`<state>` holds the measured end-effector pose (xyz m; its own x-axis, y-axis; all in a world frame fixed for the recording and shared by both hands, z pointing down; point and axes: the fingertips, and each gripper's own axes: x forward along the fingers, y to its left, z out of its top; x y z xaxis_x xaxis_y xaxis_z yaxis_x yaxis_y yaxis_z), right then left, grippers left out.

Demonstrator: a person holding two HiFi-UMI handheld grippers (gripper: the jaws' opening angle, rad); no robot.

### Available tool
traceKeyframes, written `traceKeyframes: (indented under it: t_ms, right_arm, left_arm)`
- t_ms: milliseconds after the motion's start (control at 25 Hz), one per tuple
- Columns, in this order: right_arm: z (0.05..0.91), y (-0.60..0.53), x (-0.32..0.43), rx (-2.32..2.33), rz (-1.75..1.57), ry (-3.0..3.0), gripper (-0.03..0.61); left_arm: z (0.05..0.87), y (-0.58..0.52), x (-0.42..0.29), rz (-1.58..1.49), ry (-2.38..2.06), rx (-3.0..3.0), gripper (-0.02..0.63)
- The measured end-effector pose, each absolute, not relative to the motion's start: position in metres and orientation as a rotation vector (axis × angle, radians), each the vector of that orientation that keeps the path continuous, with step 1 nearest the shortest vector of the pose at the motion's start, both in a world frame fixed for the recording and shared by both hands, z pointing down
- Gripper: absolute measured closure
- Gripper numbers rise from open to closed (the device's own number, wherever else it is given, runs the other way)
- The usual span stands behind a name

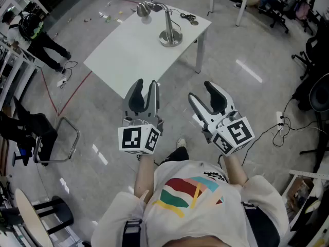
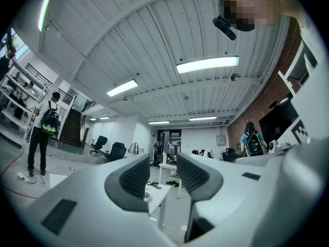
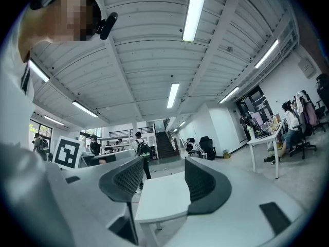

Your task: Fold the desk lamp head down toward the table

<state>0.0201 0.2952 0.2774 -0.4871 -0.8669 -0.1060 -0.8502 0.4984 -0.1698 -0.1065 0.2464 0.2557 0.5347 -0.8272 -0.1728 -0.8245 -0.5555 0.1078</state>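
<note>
A silver desk lamp stands on the far part of the white table [image 1: 133,55]. Its round base [image 1: 170,37] carries an upright post, and its arm bends left to the head [image 1: 143,10]. Both grippers hover over the floor, short of the table's near corner. My left gripper [image 1: 146,86] is open with nothing between its fingers, and so is my right gripper [image 1: 200,90]. In the left gripper view the open gripper [image 2: 162,171] frames the table corner [image 2: 154,192], with the lamp head [image 2: 134,148] small beyond. The right gripper view shows the open gripper [image 3: 162,176] around the table top [image 3: 162,194].
A black cable [image 1: 188,18] lies on the table's far right corner. A metal-framed chair [image 1: 56,138] stands on the floor at left, and a person with a backpack [image 1: 38,35] beyond it. Office chairs [image 1: 313,60] and a floor cable [image 1: 280,123] are at right.
</note>
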Motion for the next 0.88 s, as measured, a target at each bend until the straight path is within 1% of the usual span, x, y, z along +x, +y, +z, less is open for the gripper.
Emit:
traceKeyframes:
  t_ms: [200, 400, 560, 720, 880]
  right_arm:
    - [0.261, 0.184, 0.022, -1.475, -0.116, 2.580, 0.334]
    - [0.257, 0.105, 0.042, -1.446, -0.120, 2.619, 0.334]
    - [0.258, 0.048, 0.059, -1.322, -0.133, 2.676, 0.334]
    - [0.259, -0.001, 0.052, -1.150, -0.161, 2.801, 0.334]
    - [0.259, -0.045, 0.036, -1.042, -0.198, 2.867, 0.334]
  left_arm:
    - [0.227, 0.123, -0.103, -0.318, -1.457, 2.803, 0.373]
    - [0.212, 0.050, -0.083, -0.307, -1.475, 2.824, 0.373]
    - [0.204, 0.005, -0.066, -0.285, -1.575, 2.819, 0.371]
    - [0.190, -0.035, -0.064, -0.232, -1.650, 2.827, 0.341]
    - [0.188, -0.077, -0.065, -0.059, -1.637, 2.903, 0.341]
